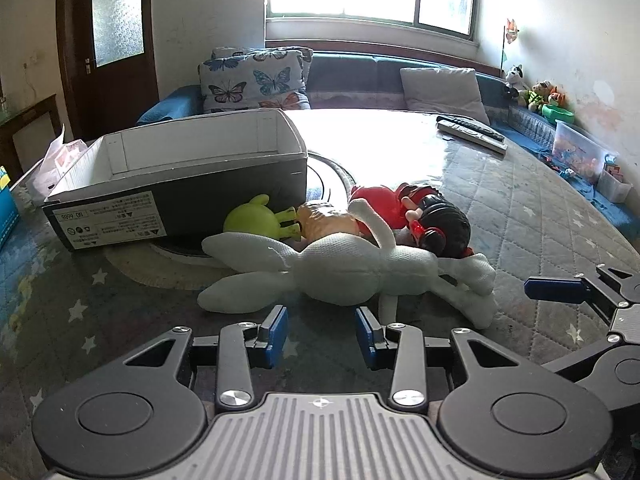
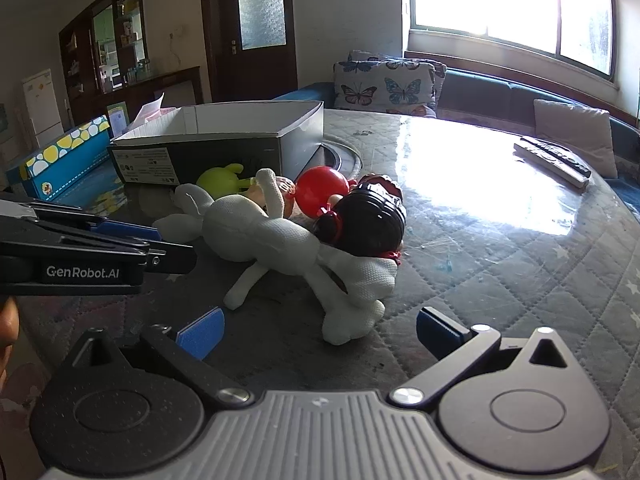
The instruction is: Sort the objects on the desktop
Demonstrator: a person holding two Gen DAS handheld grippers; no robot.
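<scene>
A white plush rabbit [image 1: 344, 272] lies on the table in front of a pile of toys: a green figure [image 1: 252, 222], an orange toy [image 1: 326, 220], a red ball toy [image 1: 378, 204] and a black-haired doll [image 1: 440, 222]. An open cardboard box [image 1: 180, 172] stands behind them, its inside empty as far as shows. My left gripper [image 1: 322, 334] is open and empty just short of the rabbit. My right gripper [image 2: 320, 332] is open and empty near the rabbit's [image 2: 288, 240] foot. The doll [image 2: 368, 220] and the box [image 2: 224, 144] also show in the right wrist view.
A round mat [image 1: 332, 176] lies under the box. Remote controls [image 1: 472, 132] lie at the far right of the table. A blue patterned box [image 2: 60, 160] stands at the left. A sofa with butterfly cushions [image 1: 256, 80] runs behind the table.
</scene>
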